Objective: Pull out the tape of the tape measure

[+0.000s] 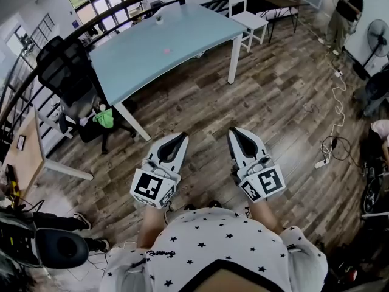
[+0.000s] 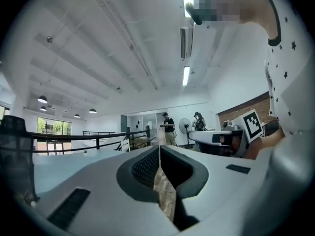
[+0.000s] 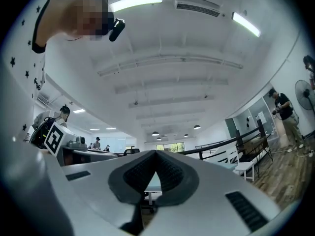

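Observation:
In the head view my left gripper (image 1: 183, 137) and right gripper (image 1: 234, 131) are held side by side over the wooden floor, pointing toward a light-blue table (image 1: 140, 59). Both are shut with nothing between the jaws. The left gripper view shows its jaws (image 2: 158, 149) closed tip to tip, and the right gripper view shows the same (image 3: 156, 153). A small object (image 1: 159, 18) stands near the table's far edge and a tiny pink item (image 1: 166, 50) lies mid-table; both are too small to identify. I cannot make out a tape measure.
A black office chair (image 1: 67, 78) with a green item (image 1: 105, 118) stands left of the table. A white chair (image 1: 248, 18) is at its far right. Cables and a power strip (image 1: 322, 162) lie on the floor at right. A person (image 1: 343, 11) stands far right by a fan (image 1: 378, 32).

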Motion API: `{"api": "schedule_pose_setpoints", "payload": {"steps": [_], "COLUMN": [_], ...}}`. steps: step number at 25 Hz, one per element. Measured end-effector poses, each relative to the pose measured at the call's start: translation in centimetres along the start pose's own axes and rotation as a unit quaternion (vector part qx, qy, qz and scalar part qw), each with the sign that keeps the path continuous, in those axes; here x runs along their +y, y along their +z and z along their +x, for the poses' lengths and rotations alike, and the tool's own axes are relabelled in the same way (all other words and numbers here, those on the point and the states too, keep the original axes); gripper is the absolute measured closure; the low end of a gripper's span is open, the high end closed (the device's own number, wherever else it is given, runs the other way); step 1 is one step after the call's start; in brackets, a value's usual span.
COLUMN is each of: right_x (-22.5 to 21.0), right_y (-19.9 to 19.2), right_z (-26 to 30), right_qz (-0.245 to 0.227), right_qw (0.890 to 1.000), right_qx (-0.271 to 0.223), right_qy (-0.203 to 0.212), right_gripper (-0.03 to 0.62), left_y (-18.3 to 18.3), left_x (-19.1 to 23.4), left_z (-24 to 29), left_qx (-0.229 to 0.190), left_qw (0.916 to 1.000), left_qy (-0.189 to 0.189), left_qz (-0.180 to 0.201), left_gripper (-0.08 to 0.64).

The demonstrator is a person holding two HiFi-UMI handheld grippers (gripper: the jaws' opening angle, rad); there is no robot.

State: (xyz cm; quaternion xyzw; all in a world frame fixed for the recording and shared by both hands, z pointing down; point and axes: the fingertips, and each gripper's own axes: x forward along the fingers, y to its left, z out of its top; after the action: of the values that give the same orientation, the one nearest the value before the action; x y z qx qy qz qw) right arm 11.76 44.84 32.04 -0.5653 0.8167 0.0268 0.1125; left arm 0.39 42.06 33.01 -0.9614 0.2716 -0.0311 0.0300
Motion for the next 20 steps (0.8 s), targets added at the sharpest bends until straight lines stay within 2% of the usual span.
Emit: {"api": "schedule_pose_setpoints", "payload": {"steps": [5,13,20], "right_x": [-1.7,-1.9,-3.1], "right_y": [-0.8,-2.6,-3.4], "right_z": [-0.2,1.8,4.1], "right_qz": [0.017,0.035,0.026], "right_qw": [1.000,0.999,0.998], "right_qx": [0.005,0.021,0.037], "right_qy": [0.012,0.037,0.035], "right_gripper": [0.594,0.578,0.565], "left_y": [-0.5,-1.5,-2.3], "left_x": [-0.7,1.3,3.6], "left_z": [1.4,1.3,3.4], "left_qx": [0.009,0.024,0.025], "left_qw": [0.9998,0.9986,0.9988], "left_qy": [0.012,0.045,0.034], "left_qz": [-0.009,-0.013,-0.024], "left_gripper": [0.526,0.526,0.526]}}
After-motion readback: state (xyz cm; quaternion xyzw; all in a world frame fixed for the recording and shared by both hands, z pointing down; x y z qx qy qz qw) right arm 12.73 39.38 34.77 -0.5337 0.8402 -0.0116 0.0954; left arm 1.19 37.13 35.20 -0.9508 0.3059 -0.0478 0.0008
